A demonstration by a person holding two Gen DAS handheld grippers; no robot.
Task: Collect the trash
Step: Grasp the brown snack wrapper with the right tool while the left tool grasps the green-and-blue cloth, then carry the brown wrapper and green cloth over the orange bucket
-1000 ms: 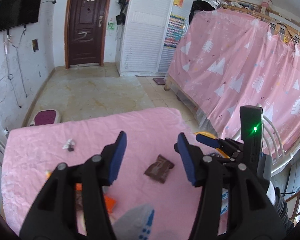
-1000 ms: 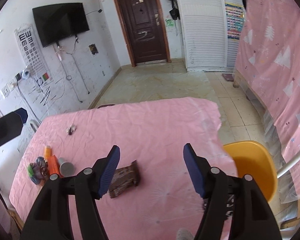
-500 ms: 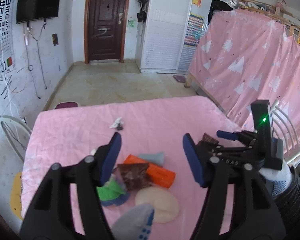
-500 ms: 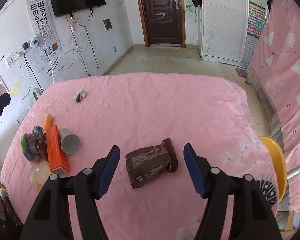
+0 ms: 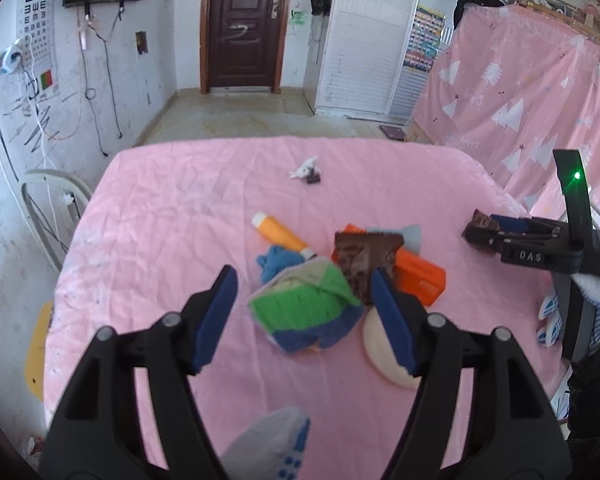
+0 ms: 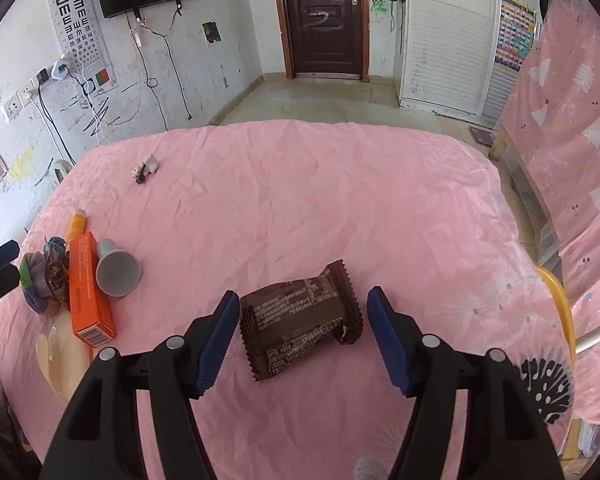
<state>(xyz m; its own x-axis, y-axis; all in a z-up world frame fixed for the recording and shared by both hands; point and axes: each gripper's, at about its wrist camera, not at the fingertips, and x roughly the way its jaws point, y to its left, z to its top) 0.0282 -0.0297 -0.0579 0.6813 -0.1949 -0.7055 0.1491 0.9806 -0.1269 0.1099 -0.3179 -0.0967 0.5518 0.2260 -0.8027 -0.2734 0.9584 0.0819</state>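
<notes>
The right claw (image 6: pixel 300 334) sits spread around the brown wrapper (image 6: pixel 300 322), ready to pinch it (left claw (image 5: pixel 302 314) likewise spread, over the clutter).

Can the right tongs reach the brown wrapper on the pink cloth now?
Probably yes. The right tongs are open with the brown wrapper lying flat between their tips, and nothing lies on it or blocks it.

Bright, even daylight in both views; shadows soft and faint. Strong fisheye bending, dark vignette at corners from 10 to 2 o'clock. Left view: glare on the white cupboard (image 5: pixel 364 36) at 1 o'clock. Pink counter (image 6: pixel 320 200) sharp; near tool bodies slightly soft.
</notes>
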